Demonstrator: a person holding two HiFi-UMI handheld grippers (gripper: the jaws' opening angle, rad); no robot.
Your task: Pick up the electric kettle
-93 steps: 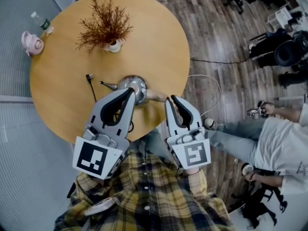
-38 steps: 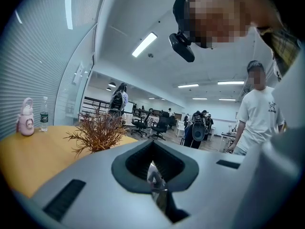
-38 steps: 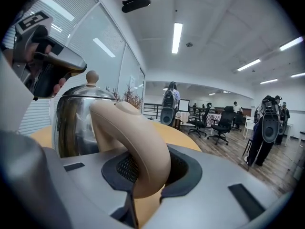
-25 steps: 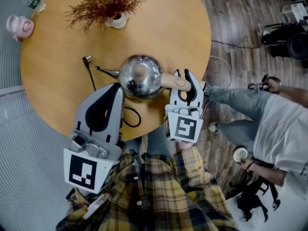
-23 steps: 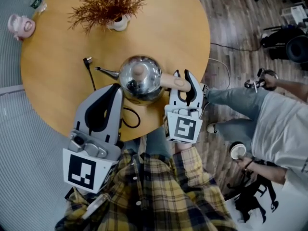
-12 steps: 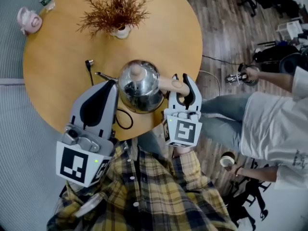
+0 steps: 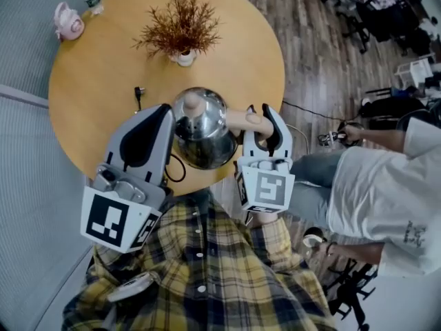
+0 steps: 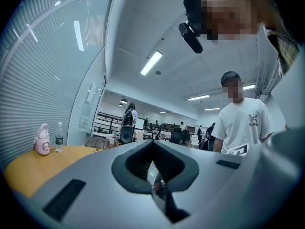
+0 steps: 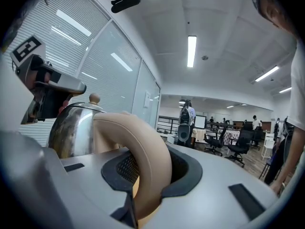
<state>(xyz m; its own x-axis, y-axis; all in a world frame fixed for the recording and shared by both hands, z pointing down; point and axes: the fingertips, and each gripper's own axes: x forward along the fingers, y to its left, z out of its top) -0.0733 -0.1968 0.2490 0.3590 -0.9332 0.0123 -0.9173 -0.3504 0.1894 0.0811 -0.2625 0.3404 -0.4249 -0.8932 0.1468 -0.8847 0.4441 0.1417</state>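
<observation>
Head view: grips the kettle (image 7: 203, 126) by its beige handle (image 7: 242, 121) with the right gripper (image 7: 260, 110), jaws clenched on the loop, steel body just left of the jaw tips. Holds the left gripper (image 7: 164, 112) with jaws pressed together and empty, tips at the kettle's left flank; cannot tell whether touching. Shows a round, mirror-bright body with a beige knob (image 7: 192, 102) on the lid, over the near rim of the table (image 7: 89, 95). Shows a black cord (image 7: 173, 172) looped below the left jaws, a plug (image 7: 138, 90) just beyond their tips, and a plant (image 7: 180, 29) well beyond both grippers.

Left gripper view: shows both jaws closed along one seam, nothing pinched, only a shiny sliver (image 8: 157, 187) in the slit, too small to name. Shows the table far left of the jaws, with a pink flask (image 8: 42, 140) and a bottle (image 8: 59, 137) side by side.

Right gripper view: shows the handle (image 9: 150, 156) filling the gap between the pads and arching up and left out of the jaws to the body (image 9: 71, 128). Shows the kettle upright left of the jaws, knob (image 9: 94, 98) on top, steel dulled by reflections.
</observation>
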